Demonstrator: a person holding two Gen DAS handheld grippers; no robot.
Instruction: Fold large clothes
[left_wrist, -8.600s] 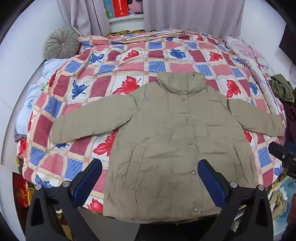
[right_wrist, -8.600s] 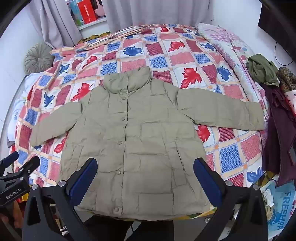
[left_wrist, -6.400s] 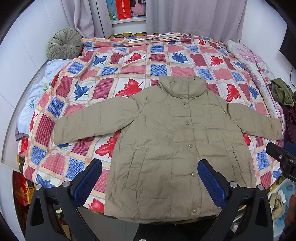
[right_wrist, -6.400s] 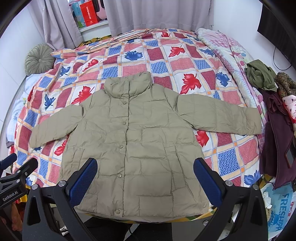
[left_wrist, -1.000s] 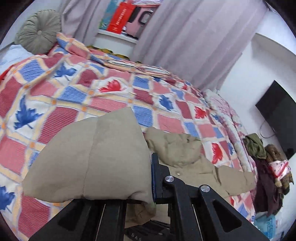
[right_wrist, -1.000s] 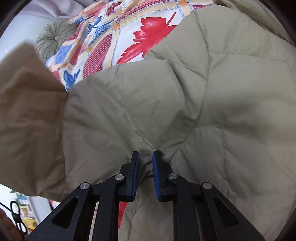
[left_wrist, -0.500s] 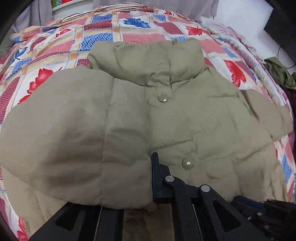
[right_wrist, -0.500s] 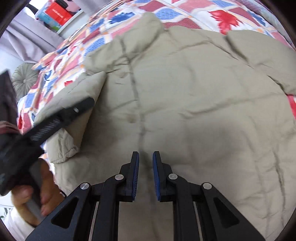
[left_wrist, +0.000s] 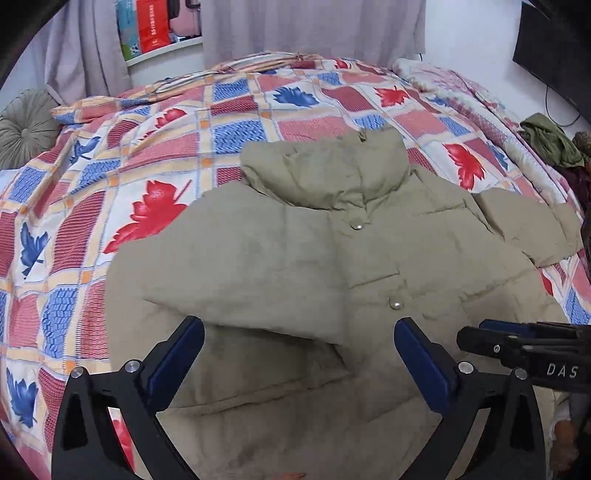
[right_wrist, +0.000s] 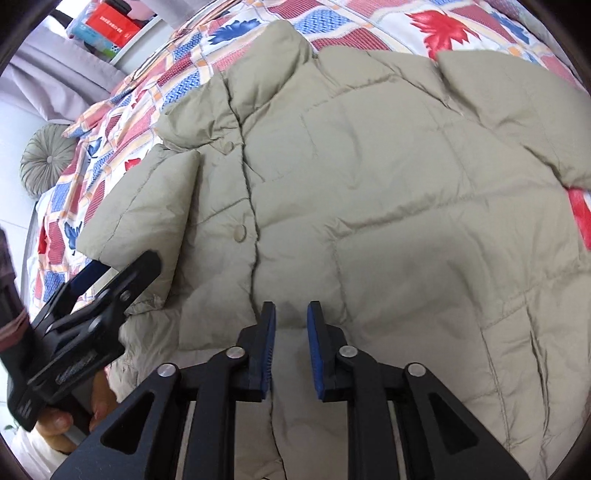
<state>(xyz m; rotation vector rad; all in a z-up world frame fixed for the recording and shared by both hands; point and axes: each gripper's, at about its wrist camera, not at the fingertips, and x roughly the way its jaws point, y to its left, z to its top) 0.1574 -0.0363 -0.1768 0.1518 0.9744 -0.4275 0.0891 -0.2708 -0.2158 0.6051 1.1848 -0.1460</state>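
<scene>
One olive-green quilted puffer jacket (left_wrist: 424, 266) lies front-up on the patchwork leaf-print bed quilt (left_wrist: 229, 122), collar toward the far edge, hem at the near edge. Its left sleeve (left_wrist: 251, 280) is already folded across the chest. The left claw (left_wrist: 299, 354) has just been opening and now stands at full spread, nothing between its pads. The right claw (right_wrist: 290, 347) has just been opening to a narrow gap, empty, over the placket. The right sleeve (right_wrist: 517, 110) lies outstretched toward the bed's right edge, nearer the right claw. The cuff and hem are cut off from view.
</scene>
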